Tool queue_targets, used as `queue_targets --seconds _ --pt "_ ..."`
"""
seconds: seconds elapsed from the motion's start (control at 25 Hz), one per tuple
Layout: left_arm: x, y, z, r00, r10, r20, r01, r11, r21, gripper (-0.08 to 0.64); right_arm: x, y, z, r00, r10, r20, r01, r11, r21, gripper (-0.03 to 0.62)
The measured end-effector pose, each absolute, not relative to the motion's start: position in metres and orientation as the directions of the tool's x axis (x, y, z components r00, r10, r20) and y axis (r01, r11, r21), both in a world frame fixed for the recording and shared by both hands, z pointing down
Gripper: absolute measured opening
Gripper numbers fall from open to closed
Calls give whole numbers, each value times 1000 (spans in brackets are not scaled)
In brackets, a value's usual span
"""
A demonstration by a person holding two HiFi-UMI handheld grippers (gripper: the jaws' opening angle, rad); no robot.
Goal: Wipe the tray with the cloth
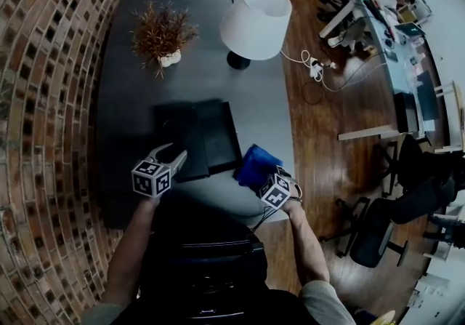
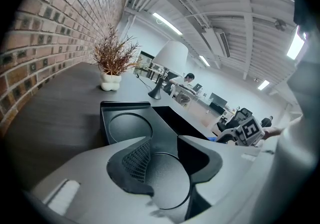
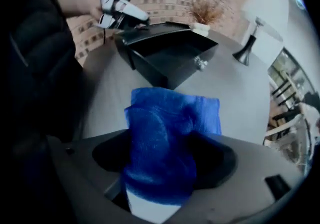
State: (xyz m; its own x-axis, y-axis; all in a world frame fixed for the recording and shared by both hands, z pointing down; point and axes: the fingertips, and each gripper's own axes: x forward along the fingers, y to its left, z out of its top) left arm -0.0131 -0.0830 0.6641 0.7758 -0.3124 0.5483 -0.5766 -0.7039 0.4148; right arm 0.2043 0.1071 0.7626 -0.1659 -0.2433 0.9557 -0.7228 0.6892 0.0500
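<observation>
A dark tray [image 1: 218, 134] with round recesses and a deep rectangular well lies on the grey table [image 1: 269, 109]. My left gripper [image 1: 174, 158] sits at the tray's near left edge. In the left gripper view its jaws [image 2: 162, 163] hold the tray [image 2: 125, 123], with a round recess showing between them. A blue cloth [image 1: 256, 163] lies crumpled on the table just right of the tray. My right gripper [image 1: 265, 177] points steeply down over it. Its jaws [image 3: 162, 168] stand wide, and the cloth [image 3: 170, 133] lies loose between them, not pinched.
A white-shaded lamp [image 1: 254, 22] and a potted dried plant [image 1: 163, 33] stand at the table's far end. A brick wall [image 1: 43, 98] runs along the left. Right of the table's edge lie a wooden floor, cables, desks and office chairs [image 1: 378, 233].
</observation>
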Motion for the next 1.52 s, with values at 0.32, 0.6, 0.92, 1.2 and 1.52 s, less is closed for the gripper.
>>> queue_targets --seconds 0.32,0.6,0.92,1.2,1.52 --pt "-12 -82 666 772 -314 552 -580 -703 412 156 203 63 658 -302 -307 902 -724 690 -8 169" --pt "-13 -84 668 770 -326 549 -589 -694 414 156 137 -92 685 123 -480 869 -163 854 495 169" --pt "-11 -82 667 769 -321 553 -584 -704 403 156 81 -67 733 7 -337 941 120 935 334 169" --pt "-10 -82 667 767 -324 553 -587 -701 404 156 87 -141 735 -7 -532 847 -101 843 529 169" --pt "-10 -81 665 767 -322 556 -586 -704 401 150 95 -156 728 -49 -541 840 -199 829 522 167"
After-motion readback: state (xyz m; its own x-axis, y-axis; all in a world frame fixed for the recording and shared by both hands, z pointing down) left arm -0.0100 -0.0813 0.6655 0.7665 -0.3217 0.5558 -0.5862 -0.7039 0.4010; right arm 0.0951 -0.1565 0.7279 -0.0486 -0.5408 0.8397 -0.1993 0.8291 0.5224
